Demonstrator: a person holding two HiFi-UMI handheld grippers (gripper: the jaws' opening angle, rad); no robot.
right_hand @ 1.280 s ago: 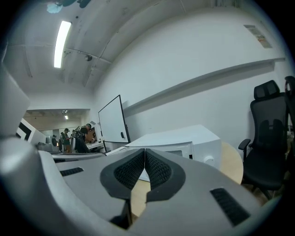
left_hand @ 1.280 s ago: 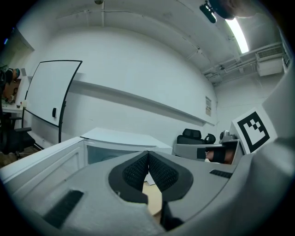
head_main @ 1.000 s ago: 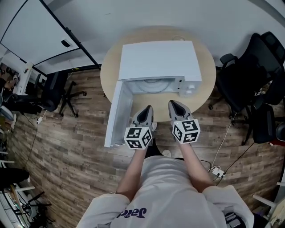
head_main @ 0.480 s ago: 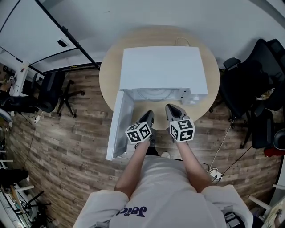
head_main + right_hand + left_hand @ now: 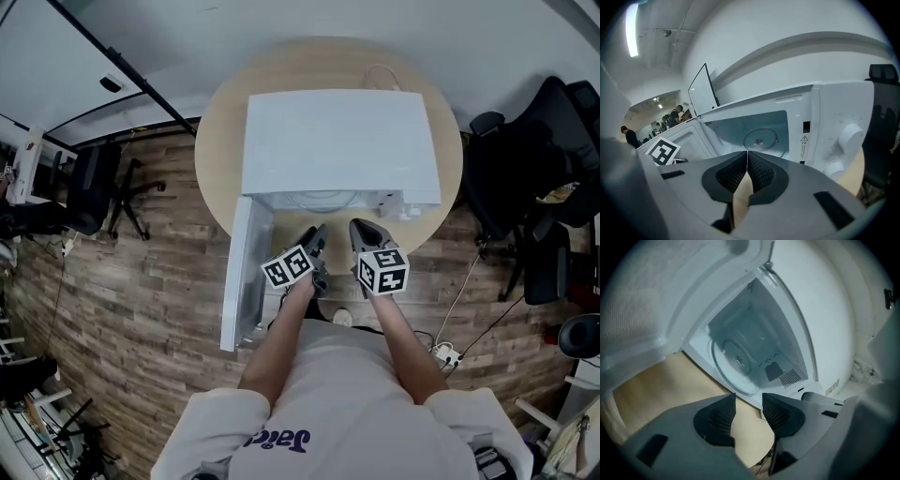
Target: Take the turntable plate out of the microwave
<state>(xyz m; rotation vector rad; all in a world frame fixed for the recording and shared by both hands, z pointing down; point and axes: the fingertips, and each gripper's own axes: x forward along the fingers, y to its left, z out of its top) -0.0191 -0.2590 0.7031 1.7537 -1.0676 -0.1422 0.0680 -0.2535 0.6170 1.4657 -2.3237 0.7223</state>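
A white microwave (image 5: 337, 141) stands on a round wooden table (image 5: 217, 141) with its door (image 5: 239, 272) swung open to the left. The glass turntable plate (image 5: 736, 359) lies flat on the oven floor and shows in the right gripper view too, plate (image 5: 760, 138). Both grippers hover side by side just outside the oven mouth. My left gripper (image 5: 749, 399) is rolled to one side; its jaws have just been opening and stand apart with nothing between them. My right gripper (image 5: 747, 157) is shut and empty, pointing at the cavity.
The control panel with two knobs (image 5: 848, 136) is on the microwave's right. Black office chairs stand at the right (image 5: 525, 178) and at the left (image 5: 94, 187). A power strip (image 5: 441, 354) and cable lie on the wood floor. People stand far off (image 5: 628, 136).
Both grippers have sunk lower in front of the open microwave. The left one has rolled over and its jaws have parted; the right stays shut.
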